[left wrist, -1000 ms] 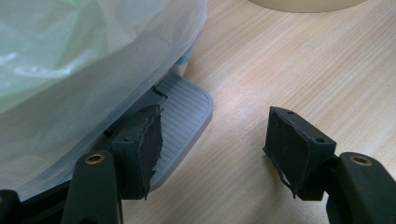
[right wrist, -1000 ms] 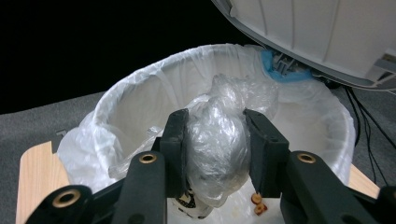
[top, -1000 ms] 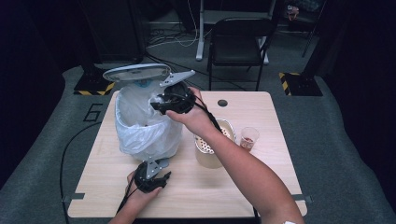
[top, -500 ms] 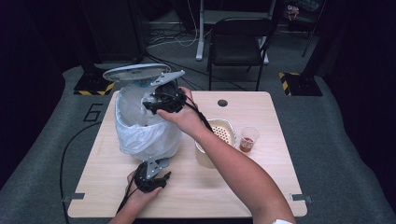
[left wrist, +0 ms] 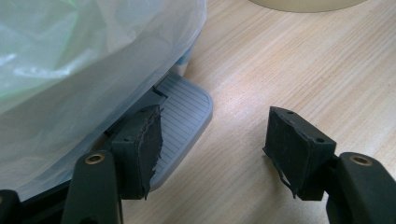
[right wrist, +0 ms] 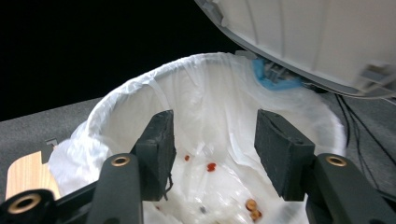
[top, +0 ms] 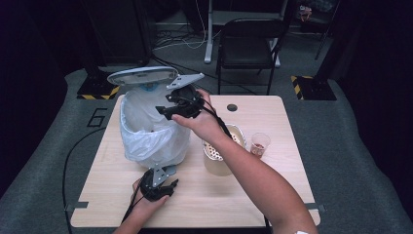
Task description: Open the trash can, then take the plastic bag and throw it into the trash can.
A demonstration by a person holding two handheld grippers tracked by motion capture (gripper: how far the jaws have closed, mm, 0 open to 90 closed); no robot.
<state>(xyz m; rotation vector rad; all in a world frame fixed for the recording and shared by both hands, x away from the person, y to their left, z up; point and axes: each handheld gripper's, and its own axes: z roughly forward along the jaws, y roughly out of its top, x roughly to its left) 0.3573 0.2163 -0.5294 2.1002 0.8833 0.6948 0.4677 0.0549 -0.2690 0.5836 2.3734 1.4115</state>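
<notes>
One bin [top: 152,134], one lid [top: 142,75] up, two cups beside it. Right gripper [right wrist: 212,140] over bin mouth, jaws spread, nothing pinched; its view shows few crumbs [right wrist: 252,205] below jaws. Left gripper [left wrist: 217,147] low, jaws spread, one on pedal [left wrist: 180,114], pedal lost in high view.

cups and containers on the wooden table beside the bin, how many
2: a tall beige container with a perforated insert just right of the white-bagged pedal bin, and a small clear plastic cup further right. The arm may hide others.

A large "6" on the grey floor mat [top: 95,118], left of the table [top: 272,195].
</notes>
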